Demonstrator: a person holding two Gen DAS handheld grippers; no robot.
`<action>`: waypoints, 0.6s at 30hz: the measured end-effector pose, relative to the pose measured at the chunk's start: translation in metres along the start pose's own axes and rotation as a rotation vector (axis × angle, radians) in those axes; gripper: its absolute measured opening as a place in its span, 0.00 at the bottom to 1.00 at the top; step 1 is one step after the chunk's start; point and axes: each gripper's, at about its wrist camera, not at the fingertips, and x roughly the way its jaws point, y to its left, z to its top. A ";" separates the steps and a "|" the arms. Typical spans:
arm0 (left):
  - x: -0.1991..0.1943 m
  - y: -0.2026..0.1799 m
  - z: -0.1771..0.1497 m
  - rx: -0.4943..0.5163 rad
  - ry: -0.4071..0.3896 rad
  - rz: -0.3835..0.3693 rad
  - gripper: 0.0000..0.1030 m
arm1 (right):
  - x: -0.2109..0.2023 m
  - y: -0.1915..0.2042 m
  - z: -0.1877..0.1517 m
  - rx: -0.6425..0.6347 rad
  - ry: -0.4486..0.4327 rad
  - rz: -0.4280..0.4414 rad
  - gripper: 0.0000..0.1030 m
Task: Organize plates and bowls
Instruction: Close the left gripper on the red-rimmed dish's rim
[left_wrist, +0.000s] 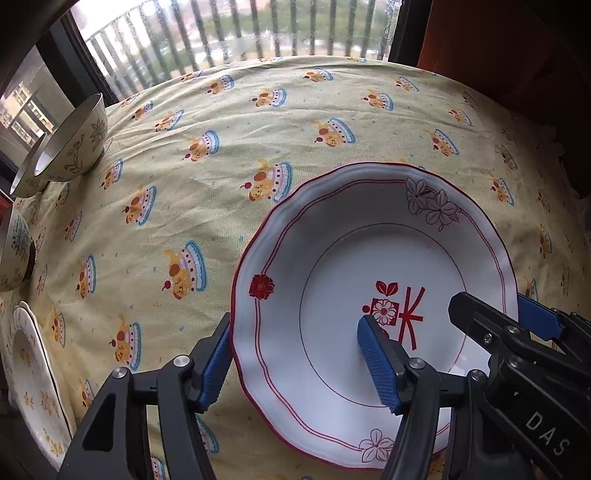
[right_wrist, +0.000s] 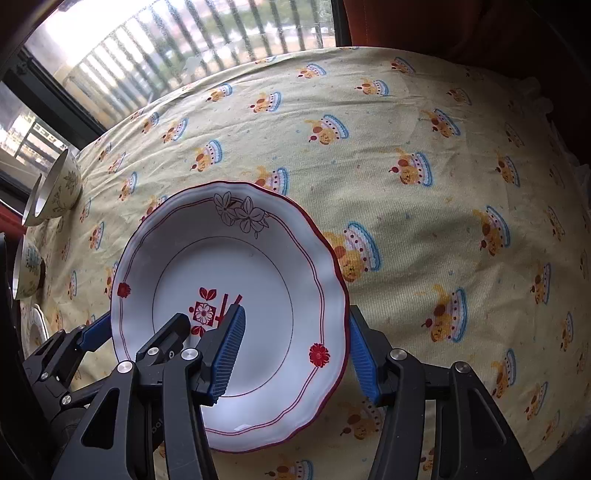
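A white deep plate (left_wrist: 369, 240) (right_wrist: 229, 258) with a wavy red rim and red flower marks is held between both grippers over the yellow printed tablecloth (left_wrist: 221, 155). My left gripper (left_wrist: 294, 321) (right_wrist: 144, 319) is shut on its left rim, one blue pad outside the edge and the other inside the well. My right gripper (right_wrist: 297, 312) (left_wrist: 491, 306) is shut on the opposite rim in the same way. Both point steeply down.
At the left edge of the cloth stand two nested floral bowls (left_wrist: 74, 144) (right_wrist: 55, 188) and a third bowl (left_wrist: 14, 254) (right_wrist: 27, 266). A white plate with yellow flowers (left_wrist: 33, 376) lies nearer. A window with railings (left_wrist: 221, 33) runs along the far side.
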 end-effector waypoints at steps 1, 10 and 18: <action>-0.001 0.002 -0.002 -0.013 0.001 -0.002 0.65 | -0.001 0.001 -0.002 -0.002 0.002 0.000 0.55; 0.000 0.009 -0.002 -0.045 -0.016 -0.034 0.64 | 0.008 -0.001 0.005 -0.015 -0.003 -0.038 0.43; 0.004 0.006 0.011 -0.056 -0.037 0.000 0.61 | 0.017 0.003 0.014 -0.056 -0.019 -0.066 0.41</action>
